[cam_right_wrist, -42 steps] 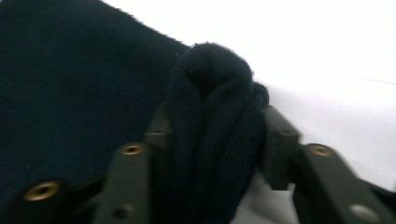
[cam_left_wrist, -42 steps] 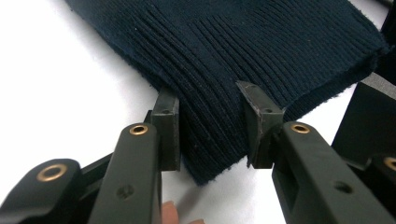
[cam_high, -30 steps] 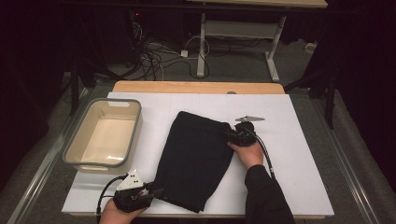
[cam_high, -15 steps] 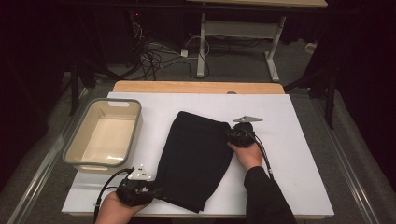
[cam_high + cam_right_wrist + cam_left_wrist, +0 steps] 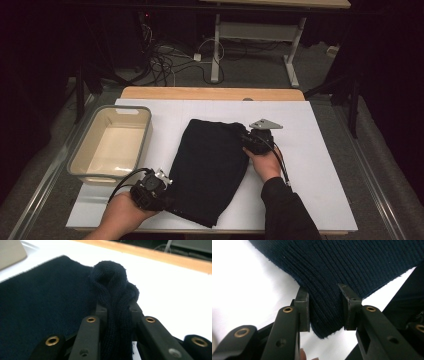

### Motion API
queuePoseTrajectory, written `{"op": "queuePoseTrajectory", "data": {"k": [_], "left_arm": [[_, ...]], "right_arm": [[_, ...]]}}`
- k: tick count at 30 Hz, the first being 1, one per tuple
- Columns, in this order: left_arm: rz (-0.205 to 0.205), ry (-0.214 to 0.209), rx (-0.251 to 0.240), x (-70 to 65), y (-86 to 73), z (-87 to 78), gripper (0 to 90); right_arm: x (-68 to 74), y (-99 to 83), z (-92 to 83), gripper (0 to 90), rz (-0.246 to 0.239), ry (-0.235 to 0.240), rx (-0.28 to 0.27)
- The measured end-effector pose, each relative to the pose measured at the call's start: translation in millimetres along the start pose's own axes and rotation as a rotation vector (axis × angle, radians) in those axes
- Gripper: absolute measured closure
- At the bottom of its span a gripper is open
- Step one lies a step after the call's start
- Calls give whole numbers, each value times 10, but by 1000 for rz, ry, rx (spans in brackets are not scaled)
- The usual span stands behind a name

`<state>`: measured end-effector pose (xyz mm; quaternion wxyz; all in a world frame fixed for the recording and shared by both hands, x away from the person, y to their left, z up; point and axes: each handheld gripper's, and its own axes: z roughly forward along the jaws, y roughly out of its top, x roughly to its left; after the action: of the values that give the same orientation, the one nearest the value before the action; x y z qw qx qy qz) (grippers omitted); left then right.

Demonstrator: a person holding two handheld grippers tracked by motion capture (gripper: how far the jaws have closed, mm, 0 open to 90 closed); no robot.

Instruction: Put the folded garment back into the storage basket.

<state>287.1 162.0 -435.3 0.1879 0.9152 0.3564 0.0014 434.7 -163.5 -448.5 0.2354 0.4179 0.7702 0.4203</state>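
Observation:
A dark navy knitted garment [image 5: 210, 165] lies folded on the white table [image 5: 320, 165]. My left gripper [image 5: 169, 201] is at its near left corner. In the left gripper view the pads [image 5: 303, 307] press on the ribbed corner [image 5: 325, 315] from both sides. My right gripper [image 5: 245, 139] is at the garment's far right edge. In the right gripper view its jaws have just been closing, and a bunched roll of knit [image 5: 112, 287] is squeezed between them and bulges above the tips. The flat cloth [image 5: 37, 305] spreads to the left of that roll.
A beige tub with a grey rim [image 5: 125, 108] stands empty at the table's left, close to my left hand. A wooden strip [image 5: 210, 93] runs along the far edge. Beyond it are cables and desk legs [image 5: 215, 55] on the floor.
My left gripper has lifted a little with the garment's corner in it. The right gripper has risen slightly at the far edge.

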Motion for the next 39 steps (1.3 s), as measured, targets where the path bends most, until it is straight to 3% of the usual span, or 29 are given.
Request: {"op": "queuePoseTrajectory", "data": {"k": [3,8,12,19,25,34,39], "left_arm": [[-18,9,41,83,39,-108,632],[-54,5,68,211,34,-192,632],[-77,14,115,315,11,-190,631],[-68,2,157,349,5,-83,631],[-53,19,190,335,6,28,631],[-56,1,205,369,27,31,631],[-59,-2,212,372,49,-6,632]], "right_arm": [[73,97,-11,784,-14,12,-33],[158,167,33,784,-21,36,-72],[168,134,128,783,-2,51,-67],[144,-34,283,781,19,33,-10],[118,-126,314,780,16,30,5],[111,-174,341,779,10,27,26],[115,-126,292,780,7,34,11]]}}
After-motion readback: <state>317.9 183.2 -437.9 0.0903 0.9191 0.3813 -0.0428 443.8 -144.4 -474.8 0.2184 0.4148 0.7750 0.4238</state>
